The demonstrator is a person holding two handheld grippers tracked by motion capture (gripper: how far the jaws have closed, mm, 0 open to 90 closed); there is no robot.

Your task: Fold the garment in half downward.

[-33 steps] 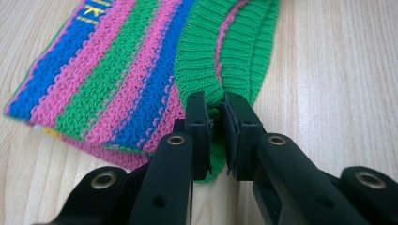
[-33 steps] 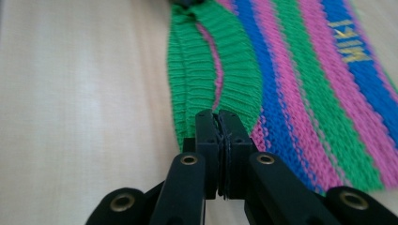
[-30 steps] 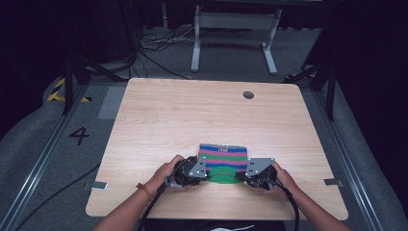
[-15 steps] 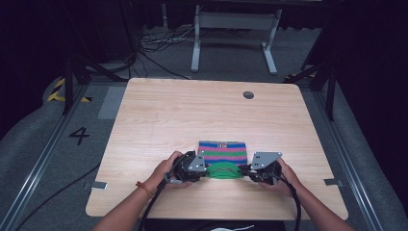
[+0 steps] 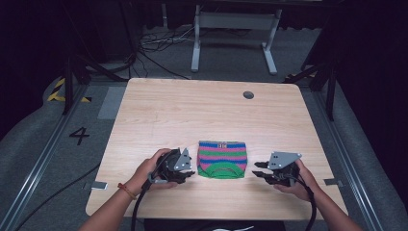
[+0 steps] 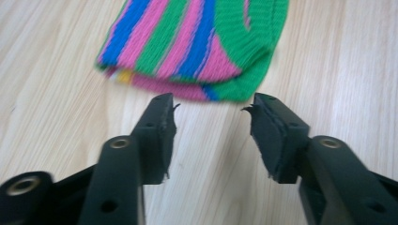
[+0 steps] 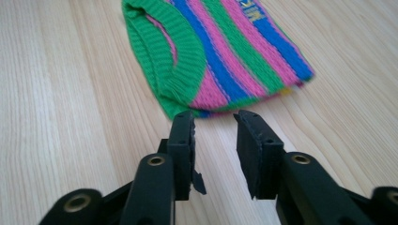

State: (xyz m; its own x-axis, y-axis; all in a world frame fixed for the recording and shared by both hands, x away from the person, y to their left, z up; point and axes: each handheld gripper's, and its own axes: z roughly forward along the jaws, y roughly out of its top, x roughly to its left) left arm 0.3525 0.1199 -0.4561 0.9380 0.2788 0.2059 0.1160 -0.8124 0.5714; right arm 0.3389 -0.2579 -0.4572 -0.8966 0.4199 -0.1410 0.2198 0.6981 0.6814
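Two grippers are in my hands, and both have nothing between their jaws. My left gripper (image 5: 188,173) stands about half open; its jaws have just been opening, and the pads (image 6: 164,136) hold only air above the wood. My right gripper (image 5: 260,171) is open more narrowly, its jaws also just opening, and nothing is between them either. Each one points inward at the folded striped knit garment (image 5: 222,159), which lies flat between them on the near half of the table (image 5: 192,110). The left gripper is just beside the garment's left edge; the right one is a little more apart from the right edge. In the left gripper view the folded edge (image 6: 187,86) shows several layers lying on each other. I judge that the grippers stand on both sides like this because the fold is finished, and the open jaws let the cloth rest without pulling it.
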